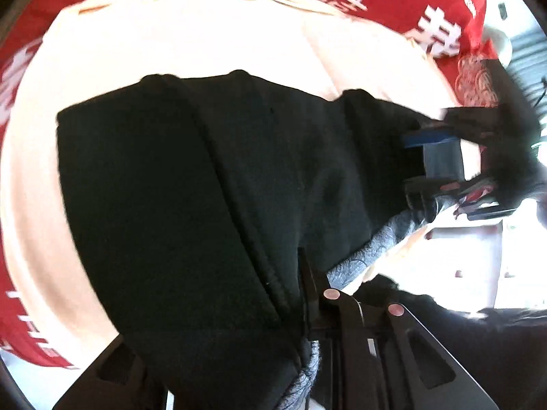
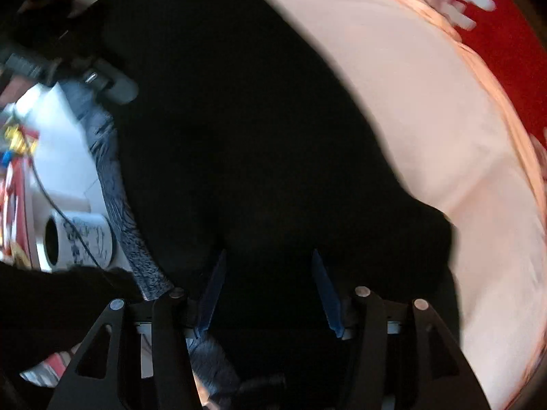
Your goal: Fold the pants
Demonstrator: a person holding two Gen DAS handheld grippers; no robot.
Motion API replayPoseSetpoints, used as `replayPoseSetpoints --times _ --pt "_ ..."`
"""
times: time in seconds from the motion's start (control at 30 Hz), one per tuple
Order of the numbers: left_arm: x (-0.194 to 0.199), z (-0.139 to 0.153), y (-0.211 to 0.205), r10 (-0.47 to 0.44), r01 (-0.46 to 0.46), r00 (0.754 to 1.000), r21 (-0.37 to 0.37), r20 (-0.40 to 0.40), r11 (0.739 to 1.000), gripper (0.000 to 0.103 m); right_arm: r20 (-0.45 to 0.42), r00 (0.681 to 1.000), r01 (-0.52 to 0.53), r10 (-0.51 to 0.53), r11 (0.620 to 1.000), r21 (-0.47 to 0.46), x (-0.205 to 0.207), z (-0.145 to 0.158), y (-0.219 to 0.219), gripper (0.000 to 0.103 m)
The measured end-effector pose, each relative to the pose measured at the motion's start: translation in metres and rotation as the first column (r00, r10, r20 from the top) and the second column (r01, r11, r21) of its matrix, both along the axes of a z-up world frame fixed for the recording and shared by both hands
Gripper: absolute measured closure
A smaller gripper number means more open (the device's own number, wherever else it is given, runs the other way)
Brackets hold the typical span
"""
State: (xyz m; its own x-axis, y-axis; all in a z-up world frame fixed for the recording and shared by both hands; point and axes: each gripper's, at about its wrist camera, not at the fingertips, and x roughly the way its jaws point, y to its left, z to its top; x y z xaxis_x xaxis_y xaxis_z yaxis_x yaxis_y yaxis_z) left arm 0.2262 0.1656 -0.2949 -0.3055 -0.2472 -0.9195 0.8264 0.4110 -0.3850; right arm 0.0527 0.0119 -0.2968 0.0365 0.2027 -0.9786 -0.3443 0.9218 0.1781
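pants (image 1: 191,184) | black, patterned grey waistband | seemingly folded | on pale cloth

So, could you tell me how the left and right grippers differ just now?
The left gripper looks shut on the black pants; the right gripper is open, jaws apart. The left's fingers are mostly buried in fabric; the right's blue pads show bare. Both are at the pants, over the cream cloth.
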Motion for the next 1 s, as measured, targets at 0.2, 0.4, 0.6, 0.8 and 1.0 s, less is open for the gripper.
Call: replayPoseSetpoints --times 0.2,0.4,0.6,0.8,1.0 --pt "-0.012 0.023 -0.019 0.135 -0.137 0.99 0.086 0.026 0.987 0.082 0.036 0.943 0.329 -0.33 0.944 0.016 -0.075 0.105 -0.052 0.039" --pt "-0.05 0.069 -0.032 0.223 -0.228 0.973 0.082 0.058 0.97 0.082 -0.007 0.848 0.527 -0.531 0.843 -0.11 -0.185 0.15 -0.094 0.035" --pt "-0.112 0.119 -0.078 0.204 -0.211 0.973 0.054 0.105 0.976 0.082 0.051 0.759 0.65 -0.65 0.749 -0.13 -0.246 0.181 -0.135 0.035" --pt "-0.181 0.137 -0.14 0.146 -0.159 0.975 0.069 0.167 0.985 0.082 0.176 0.764 0.645 -0.621 0.744 -0.176 -0.283 0.211 -0.165 0.035" --pt "-0.249 0.131 -0.202 0.044 -0.06 0.98 0.076 0.194 0.995 0.082 0.212 0.727 0.685 -0.653 0.71 -0.165 -0.324 0.229 -0.204 0.035"
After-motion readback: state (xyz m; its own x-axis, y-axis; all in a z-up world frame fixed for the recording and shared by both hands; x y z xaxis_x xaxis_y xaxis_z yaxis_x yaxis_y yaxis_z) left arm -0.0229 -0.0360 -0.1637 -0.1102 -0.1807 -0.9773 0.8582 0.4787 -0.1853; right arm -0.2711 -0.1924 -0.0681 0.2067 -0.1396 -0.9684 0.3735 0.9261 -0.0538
